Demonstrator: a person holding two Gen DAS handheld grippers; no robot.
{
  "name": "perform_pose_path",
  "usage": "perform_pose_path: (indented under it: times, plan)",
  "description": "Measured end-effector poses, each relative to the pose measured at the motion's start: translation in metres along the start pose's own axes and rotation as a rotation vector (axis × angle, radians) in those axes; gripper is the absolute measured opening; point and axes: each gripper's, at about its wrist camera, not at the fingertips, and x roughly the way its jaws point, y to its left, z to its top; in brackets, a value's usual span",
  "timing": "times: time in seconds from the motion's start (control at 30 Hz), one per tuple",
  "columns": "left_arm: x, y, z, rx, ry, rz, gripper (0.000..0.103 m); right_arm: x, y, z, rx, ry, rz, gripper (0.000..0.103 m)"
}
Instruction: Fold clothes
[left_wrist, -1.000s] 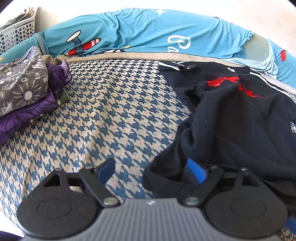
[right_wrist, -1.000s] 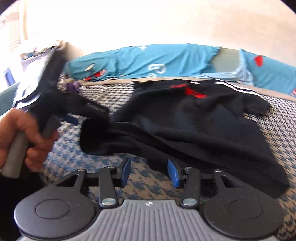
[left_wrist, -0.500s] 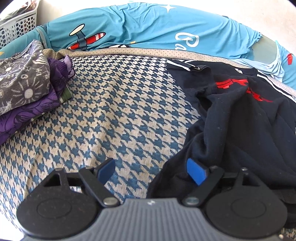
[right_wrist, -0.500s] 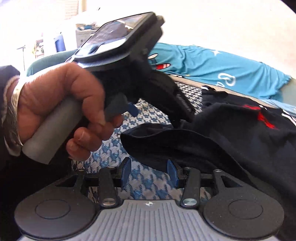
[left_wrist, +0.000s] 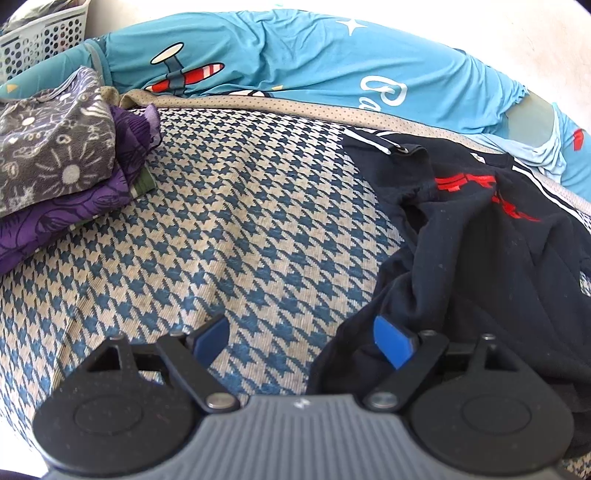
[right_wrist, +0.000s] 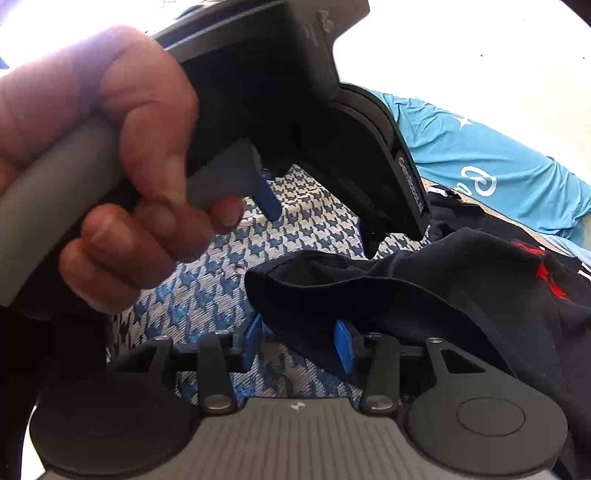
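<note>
Right gripper (right_wrist: 297, 341) closing, dark shirt (right_wrist: 424, 295) hem between pads, untouched, stretching toward two o'clock. Left gripper (left_wrist: 301, 341) spread wide, hem at three o'clock.

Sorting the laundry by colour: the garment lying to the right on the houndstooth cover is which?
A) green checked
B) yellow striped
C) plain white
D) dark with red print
D: the dark shirt bears red print near its top and lies on the houndstooth cover.
</note>
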Motion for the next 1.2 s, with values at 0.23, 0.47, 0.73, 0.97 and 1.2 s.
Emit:
perform_pose_path:
  times: [0.23, 0.47, 0.73, 0.97, 1.2]
  plan:
    - [-0.008, 0.003, -0.002, 0.001, -0.030, 0.009, 0.085, 0.005, -0.011, -0.001, 0.029, 0.001, -0.001, 0.005]
    - [-0.027, 0.009, -0.002, 0.019, -0.109, 0.022, 0.085, -0.018, 0.002, 0.011, 0.117, 0.002, 0.081, 0.004]
    - [-0.045, 0.020, -0.003, 0.017, -0.160, 0.021, 0.088, -0.038, 0.017, 0.019, 0.176, 0.001, 0.143, 0.004]
    - [-0.049, 0.020, -0.010, 0.017, -0.182, 0.019, 0.088, -0.038, 0.018, 0.017, 0.144, -0.021, 0.127, 0.013]
    - [-0.044, -0.004, -0.021, 0.100, -0.160, -0.033, 0.094, -0.058, -0.011, 0.001, 0.229, 0.014, 0.044, 0.013]
